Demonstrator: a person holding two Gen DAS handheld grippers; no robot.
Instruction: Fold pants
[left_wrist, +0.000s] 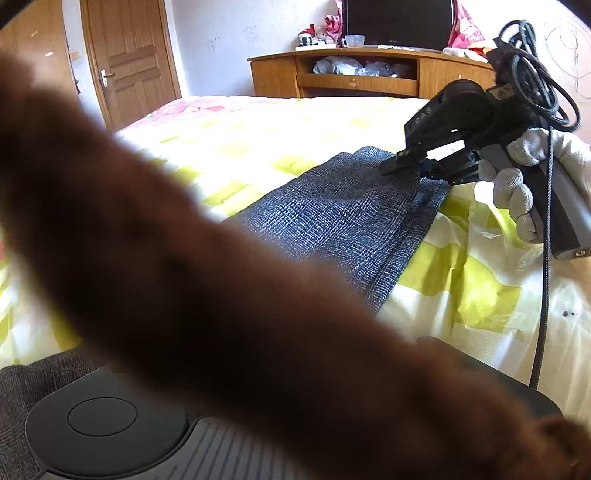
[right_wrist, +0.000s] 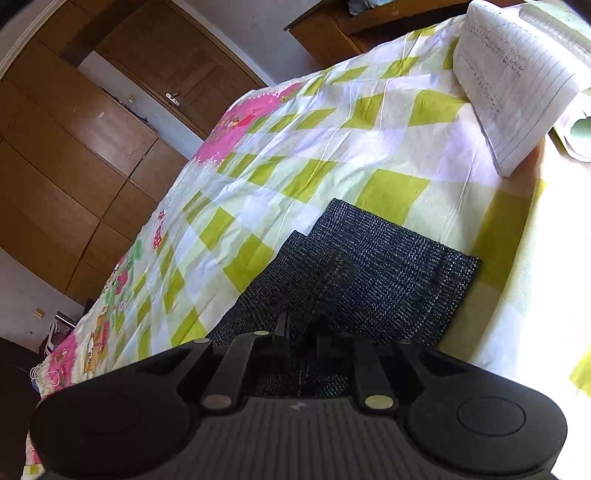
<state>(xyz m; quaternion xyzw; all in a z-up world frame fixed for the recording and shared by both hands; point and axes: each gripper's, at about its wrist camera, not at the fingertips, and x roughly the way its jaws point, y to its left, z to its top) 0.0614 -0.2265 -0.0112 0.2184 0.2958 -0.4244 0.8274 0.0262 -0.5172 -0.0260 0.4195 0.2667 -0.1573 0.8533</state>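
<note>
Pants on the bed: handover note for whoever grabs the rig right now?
Right gripper: shut on the pants at their far end, held in a gloved hand.
Left gripper: its fingers are hidden behind a blurred brown shape across the left wrist view, so its state cannot be told.
Pants: lying flat as a long strip on the checked bedsheet, with one layer over another at the far end in the right wrist view.
Done: apparently one lengthwise fold.
Left: probably bring the gripped end over toward the other end, then flatten.
</note>
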